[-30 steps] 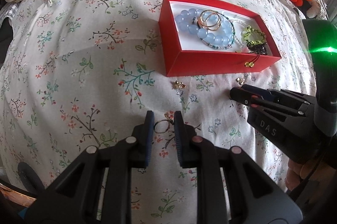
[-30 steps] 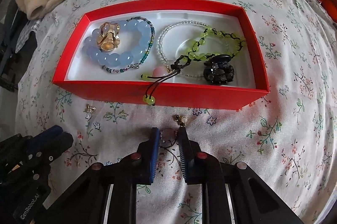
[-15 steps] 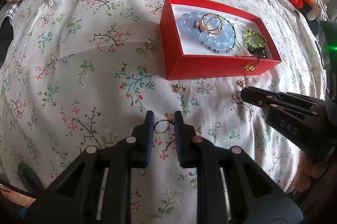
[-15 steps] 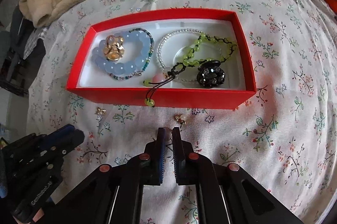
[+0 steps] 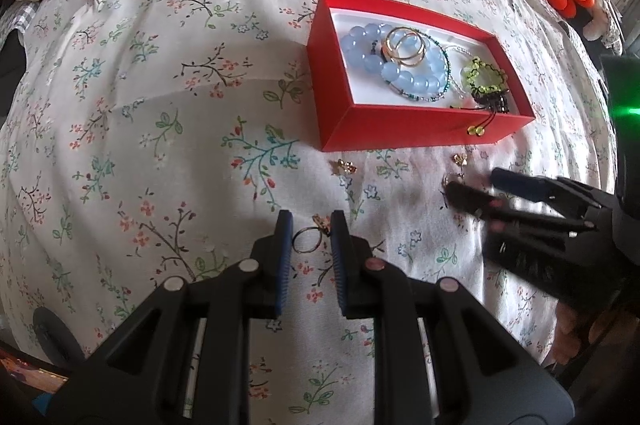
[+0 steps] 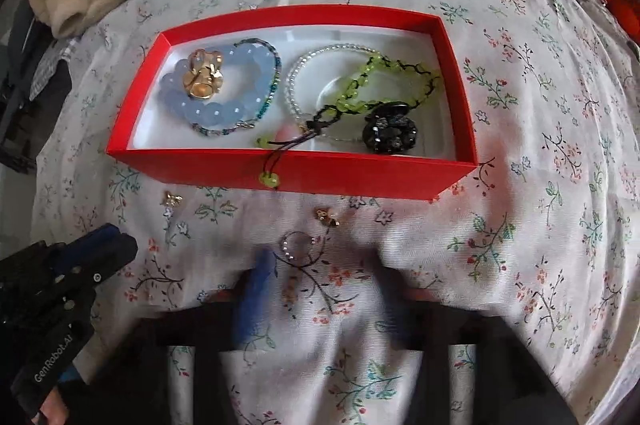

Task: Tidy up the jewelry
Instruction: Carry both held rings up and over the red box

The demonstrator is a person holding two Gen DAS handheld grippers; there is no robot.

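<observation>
the left gripper [image 5: 307,245] rests on the floral bedspread [image 5: 140,113], fingers apart around a thin ring [image 5: 306,240]. the red box [image 6: 280,173] lies at twelve o'clock, open cloth at nine. the right gripper [image 6: 320,281] is blurred, spread wide near a beaded ring [image 6: 297,244].

Matt red cardboard box [image 6: 360,177], glossy blue beads [image 6: 216,113] (glassy-looking), shiny gold metal ring [image 5: 404,51], soft floral cloth [image 5: 160,105]

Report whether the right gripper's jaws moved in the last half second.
Yes. The right gripper has opened: its jaws spread apart, now either side of the clear ring before the red box.
</observation>
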